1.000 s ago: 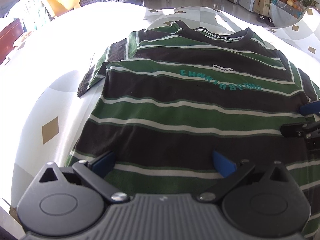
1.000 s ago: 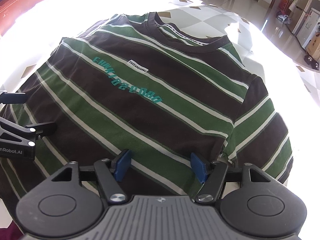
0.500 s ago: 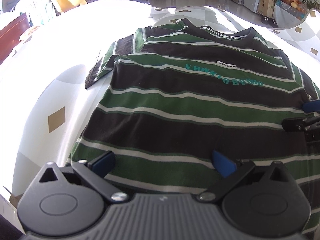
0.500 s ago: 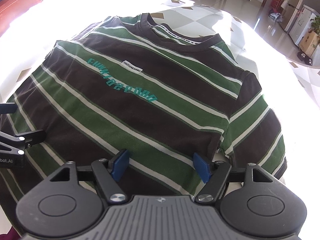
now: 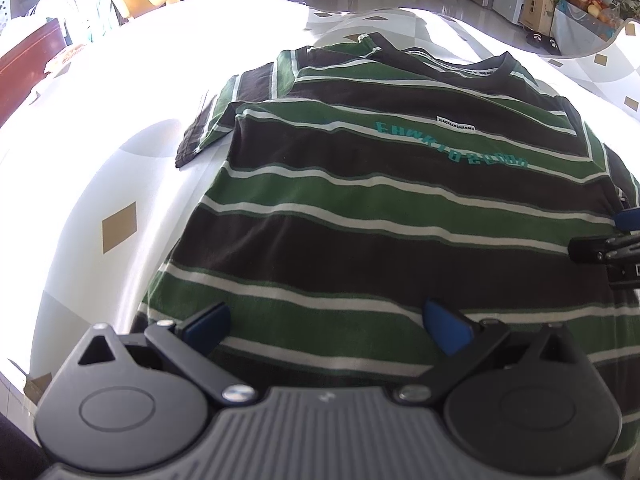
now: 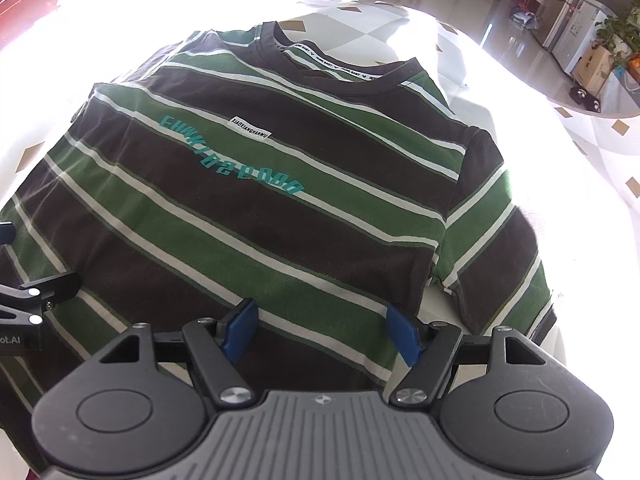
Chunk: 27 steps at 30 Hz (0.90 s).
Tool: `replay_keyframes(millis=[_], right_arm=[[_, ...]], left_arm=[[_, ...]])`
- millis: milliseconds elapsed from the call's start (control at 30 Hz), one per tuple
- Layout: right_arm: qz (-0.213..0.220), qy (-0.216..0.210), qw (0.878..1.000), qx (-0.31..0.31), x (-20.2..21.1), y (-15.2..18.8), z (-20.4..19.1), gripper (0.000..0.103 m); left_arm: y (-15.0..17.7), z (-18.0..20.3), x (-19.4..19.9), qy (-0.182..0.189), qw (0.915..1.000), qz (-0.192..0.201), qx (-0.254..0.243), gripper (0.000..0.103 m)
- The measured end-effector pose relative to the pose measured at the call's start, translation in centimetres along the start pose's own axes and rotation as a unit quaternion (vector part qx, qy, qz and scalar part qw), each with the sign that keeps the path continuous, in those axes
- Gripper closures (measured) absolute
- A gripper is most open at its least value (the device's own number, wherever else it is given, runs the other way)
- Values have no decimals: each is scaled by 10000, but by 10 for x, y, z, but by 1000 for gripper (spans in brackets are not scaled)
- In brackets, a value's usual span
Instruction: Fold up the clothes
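A dark brown T-shirt with green and white stripes (image 5: 380, 208) lies flat, front up, on the white table, collar at the far end; it fills the right wrist view (image 6: 260, 208) too. My left gripper (image 5: 328, 326) is open and empty over the hem at the shirt's left side. My right gripper (image 6: 322, 330) is open and empty over the hem at the shirt's right side. Each gripper shows at the edge of the other's view: the right gripper (image 5: 608, 248) and the left gripper (image 6: 28, 300).
The white tablecloth (image 5: 120, 184) with tan diamonds surrounds the shirt, brightly lit. A short sleeve (image 5: 216, 120) sticks out at the left, another sleeve (image 6: 500, 248) at the right. Chairs, a sofa, boxes and plants stand beyond the table's far edge.
Both grippers have drawn back toward the hem, so more of the shirt and table shows. Both stay open; the shirt has not moved.
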State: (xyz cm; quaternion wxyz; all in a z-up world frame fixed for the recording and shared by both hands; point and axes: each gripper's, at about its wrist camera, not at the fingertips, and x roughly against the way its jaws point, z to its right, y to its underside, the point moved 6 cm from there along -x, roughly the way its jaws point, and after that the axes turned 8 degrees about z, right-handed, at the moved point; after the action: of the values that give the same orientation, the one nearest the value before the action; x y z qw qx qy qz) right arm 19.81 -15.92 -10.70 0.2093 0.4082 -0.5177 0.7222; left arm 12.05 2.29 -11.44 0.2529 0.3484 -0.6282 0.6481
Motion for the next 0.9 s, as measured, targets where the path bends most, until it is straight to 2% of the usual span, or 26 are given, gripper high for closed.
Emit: replay_keyframes(millis=[233, 533, 633, 767, 900], right_arm=[[-22, 309, 9991, -284, 3, 2, -4, 34], [32, 623, 9979, -147, 10, 4, -14, 34], [-207, 630, 9973, -314, 12, 6, -15, 34], [-646, 596, 9958, -237, 15, 6, -18, 34], [-435, 271, 9974, -510, 17, 15, -10, 34]], left_arm=[[2, -1, 1, -5, 10000, -16, 40, 0], [1, -2, 0, -10, 9999, -117, 79, 0], [1, -2, 0, 9, 9999, -148, 60, 0], [0, -2, -1, 38, 9998, -166, 34, 0], [-1, -1, -1, -9, 9997, -250, 84, 0]])
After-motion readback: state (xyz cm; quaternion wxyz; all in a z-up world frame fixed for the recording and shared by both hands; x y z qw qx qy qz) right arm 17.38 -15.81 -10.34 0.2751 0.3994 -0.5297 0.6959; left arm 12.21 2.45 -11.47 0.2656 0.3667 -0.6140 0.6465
